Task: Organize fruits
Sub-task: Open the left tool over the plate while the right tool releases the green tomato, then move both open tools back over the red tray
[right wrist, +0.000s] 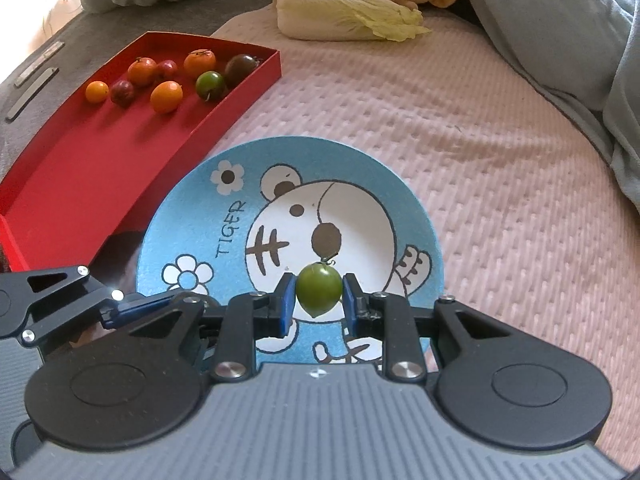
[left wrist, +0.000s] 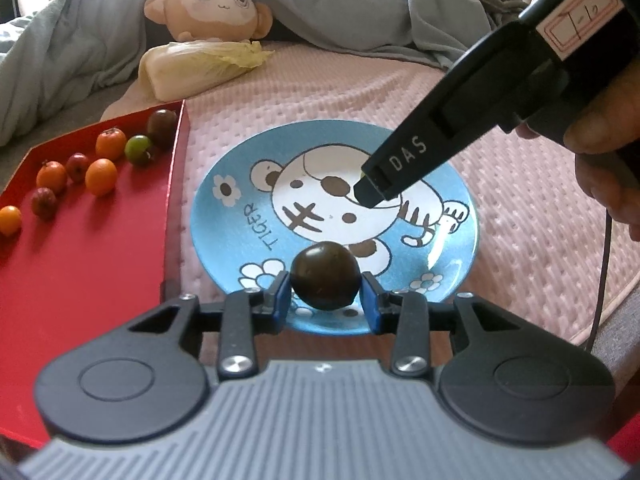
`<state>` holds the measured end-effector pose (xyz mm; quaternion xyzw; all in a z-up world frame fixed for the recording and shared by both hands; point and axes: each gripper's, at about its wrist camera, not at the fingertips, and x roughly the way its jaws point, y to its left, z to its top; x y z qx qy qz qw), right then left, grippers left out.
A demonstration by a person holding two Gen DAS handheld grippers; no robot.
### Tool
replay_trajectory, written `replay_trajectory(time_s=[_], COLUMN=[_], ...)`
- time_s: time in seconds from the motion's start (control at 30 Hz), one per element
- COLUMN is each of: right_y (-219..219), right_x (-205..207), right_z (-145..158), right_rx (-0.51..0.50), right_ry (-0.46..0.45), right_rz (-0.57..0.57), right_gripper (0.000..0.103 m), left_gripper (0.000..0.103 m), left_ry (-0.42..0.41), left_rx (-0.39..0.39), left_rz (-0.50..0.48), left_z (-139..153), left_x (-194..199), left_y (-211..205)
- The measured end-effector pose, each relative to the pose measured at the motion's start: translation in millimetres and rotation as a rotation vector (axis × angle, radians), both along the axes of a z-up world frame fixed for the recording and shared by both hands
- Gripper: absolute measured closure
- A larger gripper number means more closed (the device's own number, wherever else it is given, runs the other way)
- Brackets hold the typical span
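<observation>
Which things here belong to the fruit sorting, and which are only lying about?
Belonging to the job:
- dark brown round fruit in left gripper
- green round fruit in right gripper
- blue round tiger plate
- red cardboard tray holding small fruits

Lying about:
- pale cabbage
- plush monkey toy
- grey-blue blanket

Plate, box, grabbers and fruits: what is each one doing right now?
Left gripper: shut on dark tomato.
Right gripper: shut on green tomato.
Blue tiger plate: flat on the pink cover, nothing lying on it.
Red box: open, eight small fruits at its far end.
</observation>
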<state>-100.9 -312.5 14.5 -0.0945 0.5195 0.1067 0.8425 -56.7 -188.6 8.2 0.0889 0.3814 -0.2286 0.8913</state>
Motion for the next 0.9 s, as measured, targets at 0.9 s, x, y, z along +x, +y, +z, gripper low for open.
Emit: replay_trajectory(time_s=[0.9], right_y=[67], right_x=[28], right_z=[37], right_rx=[0.135], right_ry=[-0.196], right_rz=[0.065], right_gripper=[0.048], left_gripper=[0.036], left_ry=[-0.157], left_rx=[-0.075], left_rz=[0.096], left_z=[39], left_x=[16], left_y=[70])
